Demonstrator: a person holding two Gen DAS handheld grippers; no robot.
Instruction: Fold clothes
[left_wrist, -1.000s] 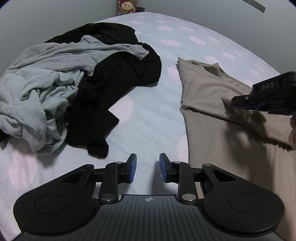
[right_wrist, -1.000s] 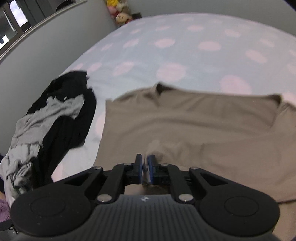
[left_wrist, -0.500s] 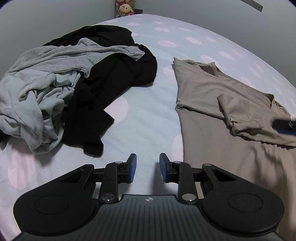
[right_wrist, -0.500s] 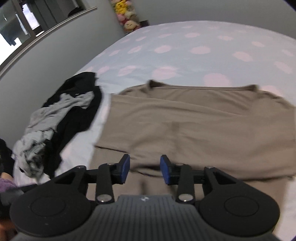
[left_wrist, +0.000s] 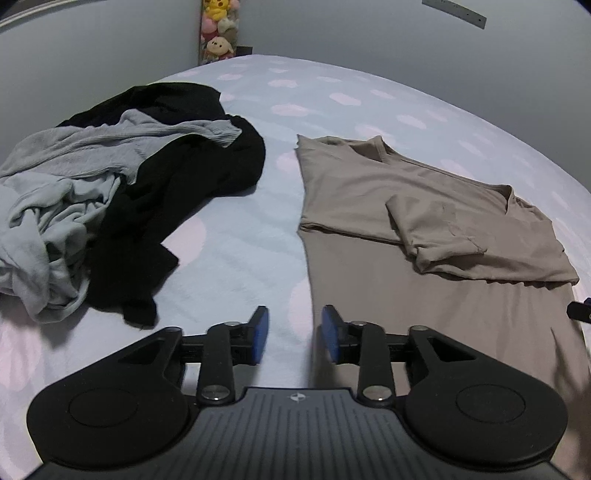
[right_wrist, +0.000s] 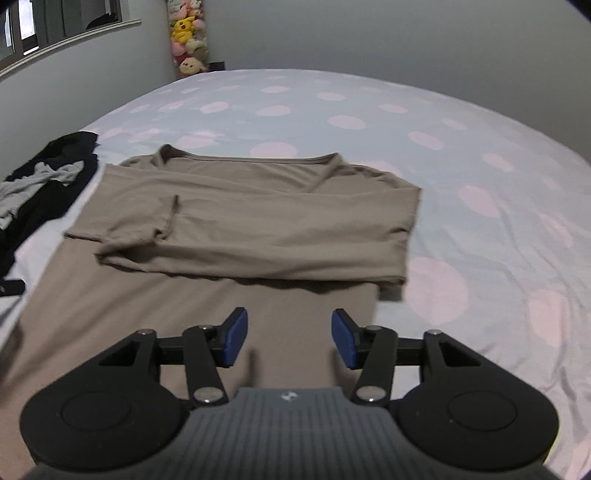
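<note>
Left claw (left_wrist: 291, 334) opening, empty, over bed (left_wrist: 236, 258); right claw (right_wrist: 288, 341) opening, empty, above tan shirt (right_wrist: 258, 221).

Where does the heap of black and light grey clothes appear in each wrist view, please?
Left wrist view: the heap of black and light grey clothes fills the left half, left of the flat beige T-shirt.
Right wrist view: the heap is only a strip at the left edge.
Shared landmark: the stack of plush toys in the far corner.
</note>
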